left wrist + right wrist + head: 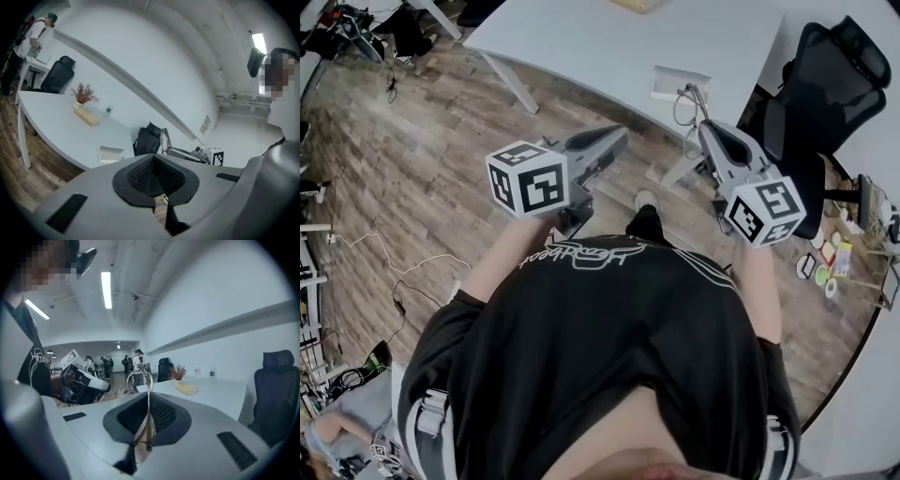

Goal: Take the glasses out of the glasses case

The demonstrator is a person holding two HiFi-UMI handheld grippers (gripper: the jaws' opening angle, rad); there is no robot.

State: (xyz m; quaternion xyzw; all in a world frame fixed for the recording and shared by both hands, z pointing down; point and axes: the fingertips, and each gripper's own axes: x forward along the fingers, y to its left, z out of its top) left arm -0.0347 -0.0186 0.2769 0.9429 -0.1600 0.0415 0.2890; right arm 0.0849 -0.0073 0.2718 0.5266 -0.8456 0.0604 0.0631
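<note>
One pair of glasses (149, 385) is pinched upright between the right gripper's (705, 125) shut jaws, lenses jutting past the tips, near the table (609, 42). The left gripper's (154, 164) jaws meet on nothing.

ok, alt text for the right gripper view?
The right tongs are shut on thin wire-framed glasses, which stand up above the tips. The left tongs show at left, and beyond lie a white table with a small plant and a black chair at right.
</note>
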